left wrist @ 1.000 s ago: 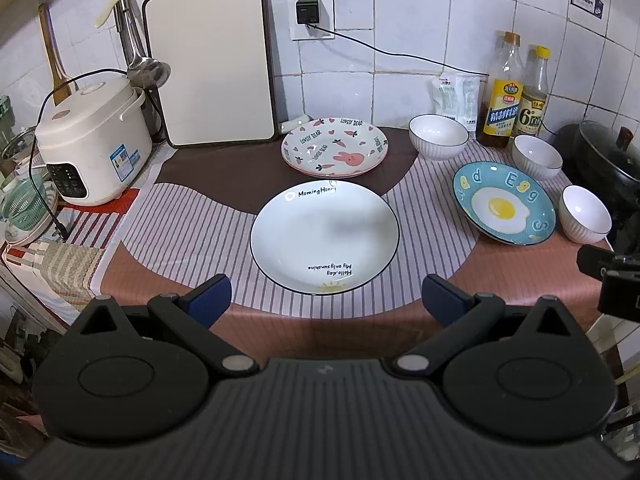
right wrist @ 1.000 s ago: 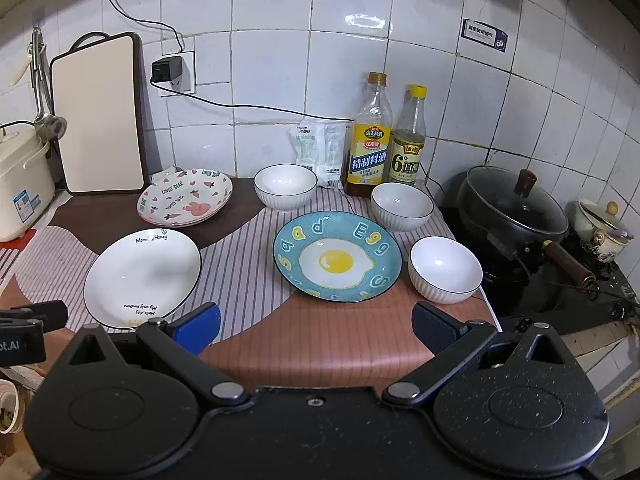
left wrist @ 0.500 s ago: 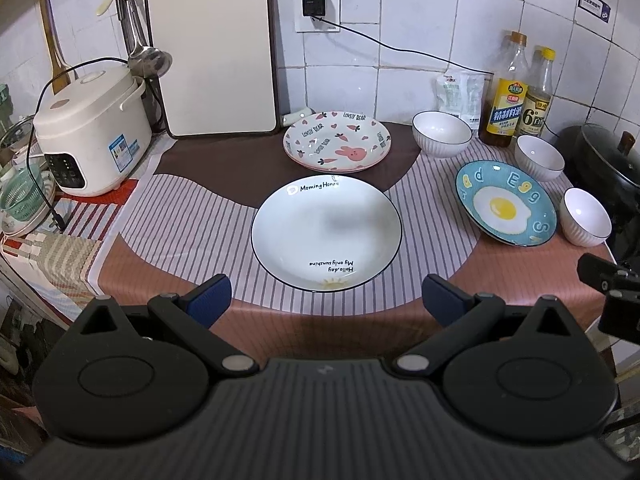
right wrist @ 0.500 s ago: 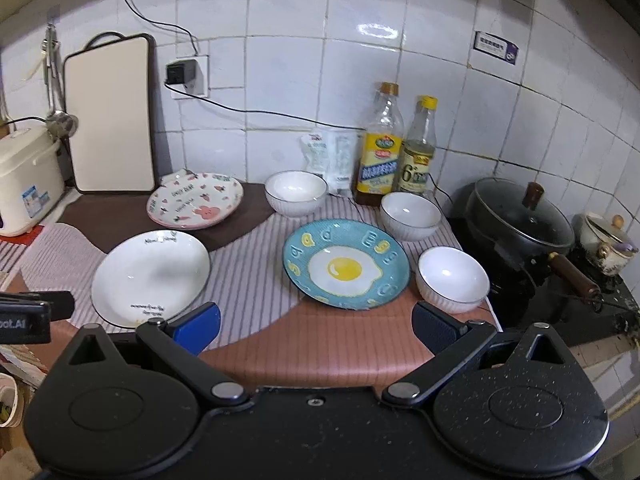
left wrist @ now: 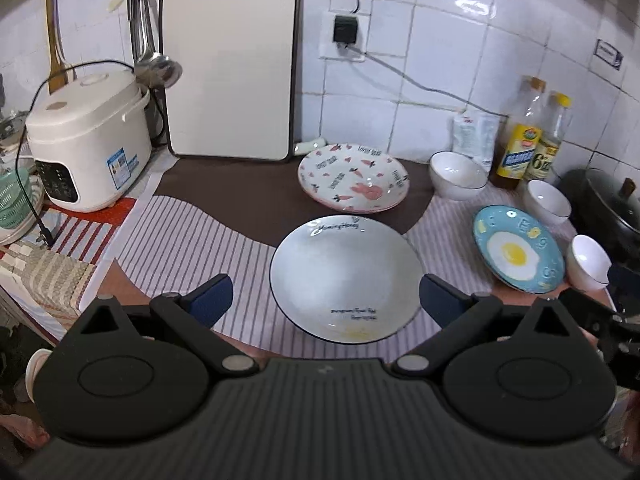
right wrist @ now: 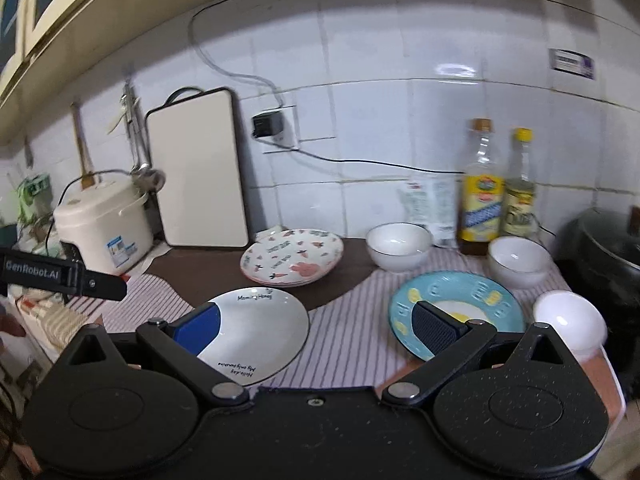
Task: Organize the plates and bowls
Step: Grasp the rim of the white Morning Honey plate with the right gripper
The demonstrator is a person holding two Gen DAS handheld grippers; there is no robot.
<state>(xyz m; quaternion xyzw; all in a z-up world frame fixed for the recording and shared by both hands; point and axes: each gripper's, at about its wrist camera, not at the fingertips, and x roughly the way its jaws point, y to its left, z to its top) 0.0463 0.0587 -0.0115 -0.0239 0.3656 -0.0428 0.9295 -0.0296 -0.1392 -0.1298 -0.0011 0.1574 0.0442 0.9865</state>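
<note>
In the left wrist view, the left gripper (left wrist: 325,295) hangs with jaws spread wide and empty, the white plate (left wrist: 346,278) lying flat straight ahead between the fingers, nearer this hand. In the right wrist view, the right gripper (right wrist: 318,323) gapes empty too, between the white plate (right wrist: 260,330) at left and the blue plate (right wrist: 456,314) at right, whose near rim a finger hides; motion blur softens the three bowls.

White glossy wall tiles (left wrist: 440,40) back the counter (left wrist: 224,196), catching bright glare. A wall socket (right wrist: 280,128) holds a black plug with a trailing cable. Overhead, what looks like a cream cupboard edge (right wrist: 80,32) curves across, blurred.
</note>
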